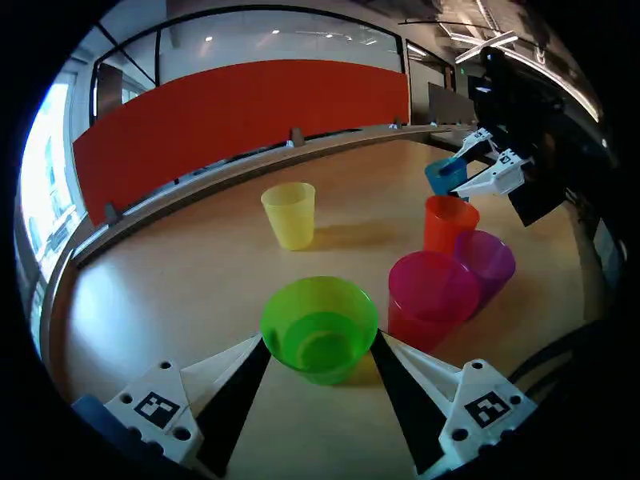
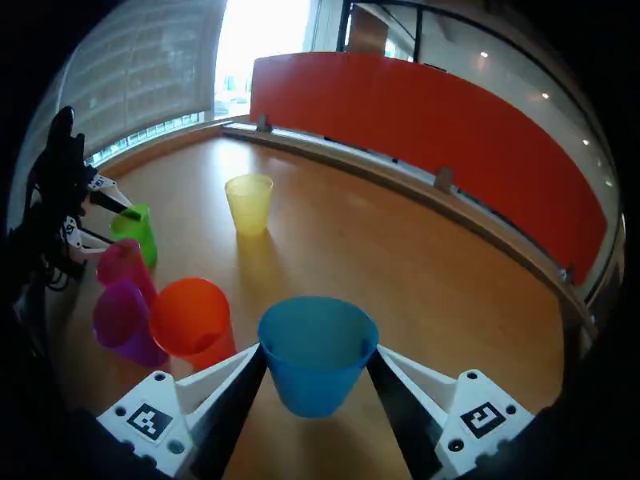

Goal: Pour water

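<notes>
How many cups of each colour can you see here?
yellow cup: 1
green cup: 1
pink cup: 1
purple cup: 1
orange cup: 1
blue cup: 1
Total: 6 cups

Green cup [image 1: 320, 328] upright (translucent), blue cup [image 2: 318, 352] upright, well apart

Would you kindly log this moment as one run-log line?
left gripper: shut on green plastic cup | right gripper: shut on blue plastic cup | yellow plastic cup: standing apart | pour: not yet begun
</notes>
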Demonstrator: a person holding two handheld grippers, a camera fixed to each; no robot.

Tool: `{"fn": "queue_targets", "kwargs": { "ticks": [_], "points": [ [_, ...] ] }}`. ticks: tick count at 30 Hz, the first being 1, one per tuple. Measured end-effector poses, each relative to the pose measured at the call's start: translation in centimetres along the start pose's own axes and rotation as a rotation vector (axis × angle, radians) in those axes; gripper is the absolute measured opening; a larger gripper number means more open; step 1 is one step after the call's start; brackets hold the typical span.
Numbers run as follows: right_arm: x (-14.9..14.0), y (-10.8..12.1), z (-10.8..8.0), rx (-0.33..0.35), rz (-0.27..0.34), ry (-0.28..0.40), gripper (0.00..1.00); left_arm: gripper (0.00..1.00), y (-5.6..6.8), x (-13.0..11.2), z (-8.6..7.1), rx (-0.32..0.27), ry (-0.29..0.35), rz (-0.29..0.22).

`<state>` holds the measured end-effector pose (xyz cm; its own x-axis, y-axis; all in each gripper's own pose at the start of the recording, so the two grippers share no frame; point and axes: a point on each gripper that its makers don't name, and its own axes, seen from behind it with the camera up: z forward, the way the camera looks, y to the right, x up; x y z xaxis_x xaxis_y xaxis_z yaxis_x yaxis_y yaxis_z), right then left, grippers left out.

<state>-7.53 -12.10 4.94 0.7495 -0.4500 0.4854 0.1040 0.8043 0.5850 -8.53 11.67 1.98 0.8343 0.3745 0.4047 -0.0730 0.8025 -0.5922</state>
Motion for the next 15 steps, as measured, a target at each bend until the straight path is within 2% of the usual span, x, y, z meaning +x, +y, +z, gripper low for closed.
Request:
{"fn": "queue_targets", "kwargs": {
  "ticks": [15],
  "points": [
    [-1.3,-0.3,1.2,0.005,0.006,-0.031,0.89,0.89,0.0,-0.3,-0.9,-0.006,-0.011,0.01]
  ]
}}
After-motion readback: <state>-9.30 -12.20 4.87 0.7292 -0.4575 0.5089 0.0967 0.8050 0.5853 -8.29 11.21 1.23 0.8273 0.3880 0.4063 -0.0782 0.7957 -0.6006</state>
